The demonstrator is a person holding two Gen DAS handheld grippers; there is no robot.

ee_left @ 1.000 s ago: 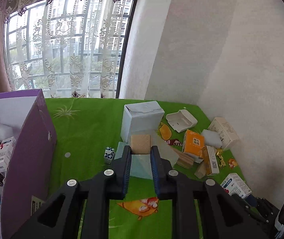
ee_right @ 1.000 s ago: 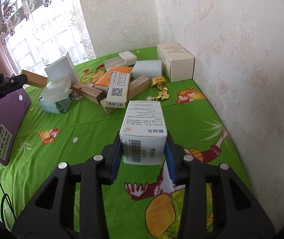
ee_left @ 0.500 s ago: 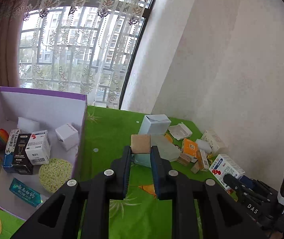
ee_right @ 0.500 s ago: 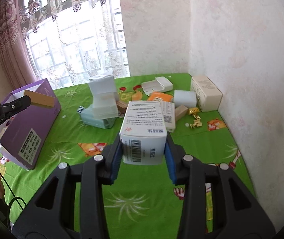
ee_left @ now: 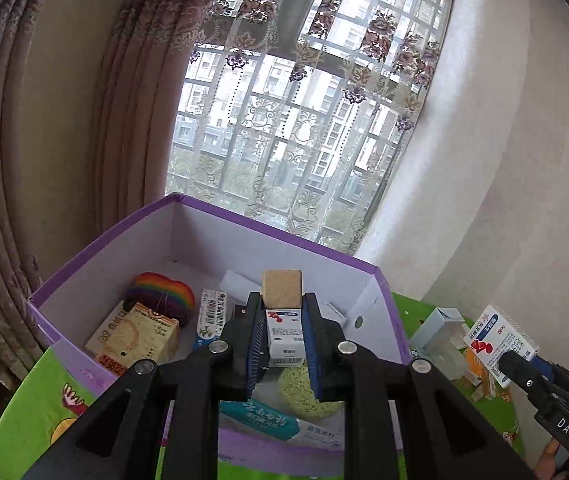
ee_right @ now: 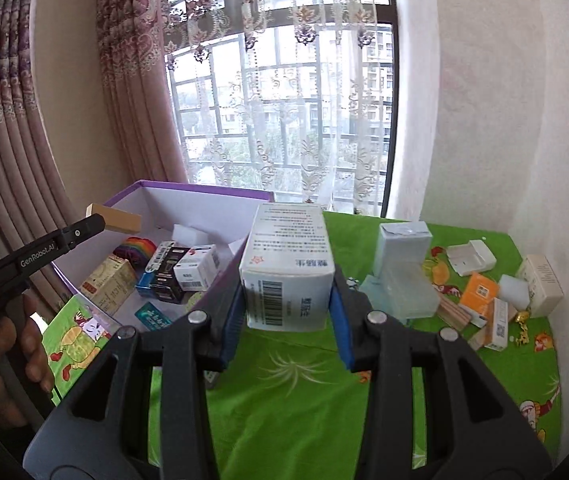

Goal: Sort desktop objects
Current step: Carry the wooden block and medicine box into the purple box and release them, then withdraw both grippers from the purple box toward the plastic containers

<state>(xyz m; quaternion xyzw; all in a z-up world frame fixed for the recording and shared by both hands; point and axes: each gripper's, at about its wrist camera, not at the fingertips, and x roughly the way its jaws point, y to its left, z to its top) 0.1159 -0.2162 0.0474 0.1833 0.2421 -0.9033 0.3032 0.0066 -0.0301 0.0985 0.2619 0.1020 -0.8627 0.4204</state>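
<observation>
The left gripper (ee_left: 282, 312) pinches a wooden block (ee_left: 282, 289) between its fingertips; the block sticks out past the tips and hangs over the open purple box (ee_left: 84, 308). Below and beyond the fingers, inside the box, lie a rainbow toy (ee_left: 164, 290), a yellow carton (ee_left: 134, 336), a white medicine box (ee_left: 285, 336) seen between the fingers, a green sponge (ee_left: 304, 390) and a teal tube box (ee_left: 258, 420). Right of the fingers, outside the box, the other gripper carries a red-and-white carton (ee_left: 500, 344).

The right gripper (ee_right: 288, 292) clamps that carton (ee_right: 286, 268) by its sides, barcode end toward the camera, above the green cloth (ee_right: 292, 400). Left of its fingers stands the purple box (ee_right: 204, 196), with the left gripper (ee_right: 96, 222) and block (ee_right: 114, 218) over its near corner and a hand (ee_right: 8, 344) on the handle. Right of the fingers, near the wall, lie a clear case (ee_right: 402, 272), an orange box (ee_right: 478, 290), a white foam piece (ee_right: 514, 288) and other small boxes.
</observation>
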